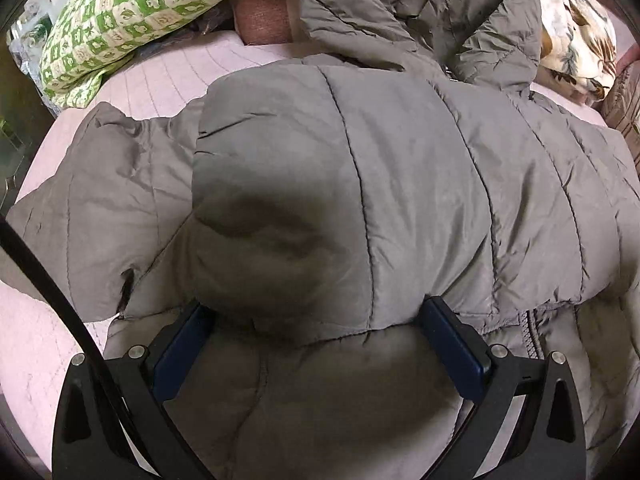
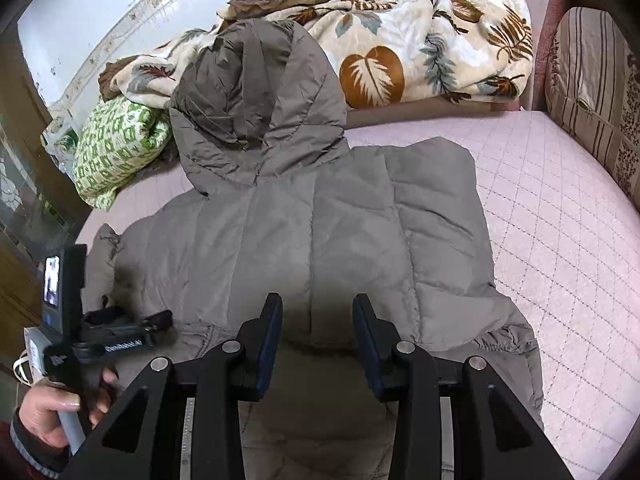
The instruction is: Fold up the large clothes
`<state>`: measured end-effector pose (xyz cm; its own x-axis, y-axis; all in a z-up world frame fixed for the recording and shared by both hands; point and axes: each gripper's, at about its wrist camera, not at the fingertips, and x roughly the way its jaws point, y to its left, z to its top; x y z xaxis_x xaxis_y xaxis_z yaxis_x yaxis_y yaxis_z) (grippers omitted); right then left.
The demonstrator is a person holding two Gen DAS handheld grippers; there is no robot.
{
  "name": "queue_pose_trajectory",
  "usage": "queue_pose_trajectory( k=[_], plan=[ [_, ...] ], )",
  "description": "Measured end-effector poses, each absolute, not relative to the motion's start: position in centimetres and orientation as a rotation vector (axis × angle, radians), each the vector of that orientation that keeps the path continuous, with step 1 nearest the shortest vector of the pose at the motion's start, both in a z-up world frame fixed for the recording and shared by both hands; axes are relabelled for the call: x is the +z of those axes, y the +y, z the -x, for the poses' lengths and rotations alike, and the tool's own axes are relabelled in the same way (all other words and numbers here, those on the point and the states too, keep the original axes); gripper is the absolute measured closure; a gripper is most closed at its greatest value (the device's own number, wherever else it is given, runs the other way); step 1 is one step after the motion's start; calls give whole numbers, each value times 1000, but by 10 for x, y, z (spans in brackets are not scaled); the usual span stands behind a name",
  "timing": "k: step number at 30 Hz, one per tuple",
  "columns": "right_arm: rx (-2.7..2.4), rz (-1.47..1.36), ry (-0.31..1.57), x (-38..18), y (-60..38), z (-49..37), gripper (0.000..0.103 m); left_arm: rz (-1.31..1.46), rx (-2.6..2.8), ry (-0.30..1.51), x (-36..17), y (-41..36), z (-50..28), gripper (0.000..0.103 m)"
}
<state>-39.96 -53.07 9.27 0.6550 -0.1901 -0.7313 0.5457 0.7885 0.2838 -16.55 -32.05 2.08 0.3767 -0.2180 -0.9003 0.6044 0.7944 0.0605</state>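
Note:
A grey-brown quilted puffer jacket (image 1: 360, 184) lies on a pink quilted bed, partly folded, with its hood (image 2: 256, 96) at the far end. My left gripper (image 1: 316, 316) is open, its blue-padded fingers spread around a puffy folded edge of the jacket. My right gripper (image 2: 316, 312) is open over the jacket's (image 2: 312, 232) near edge, not holding anything. The left gripper (image 2: 156, 320) also shows at the left of the right wrist view, held in a hand.
A green-and-white patterned pillow (image 1: 120, 16) lies at the far left. A leaf-print blanket (image 2: 400, 40) is bunched along the far side. A striped cushion (image 2: 592, 92) stands at the right. Pink bedspread (image 2: 560, 220) shows right of the jacket.

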Motion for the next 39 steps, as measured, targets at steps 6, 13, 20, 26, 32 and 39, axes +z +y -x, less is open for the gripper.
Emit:
queue_pose_trajectory(
  k=[6,13,20,26,32,39],
  plan=[
    [-428,-521,726,96,-525,404,63,-502,-544,1015,33,-319,186,0],
    [-407,-505,693,103,-519,406,63,-407,-539,841,88,-279,198,1],
    [-382,-478,677,107,-510,406,63,-294,-472,728,136,-217,173,1],
    [-375,-451,668,110,-505,409,63,-189,-416,715,146,-161,142,1],
    [-374,-445,668,110,-504,411,63,34,-319,805,129,-63,81,8],
    [-357,-427,673,110,-497,409,63,395,-183,947,93,84,5,30]
  ],
)
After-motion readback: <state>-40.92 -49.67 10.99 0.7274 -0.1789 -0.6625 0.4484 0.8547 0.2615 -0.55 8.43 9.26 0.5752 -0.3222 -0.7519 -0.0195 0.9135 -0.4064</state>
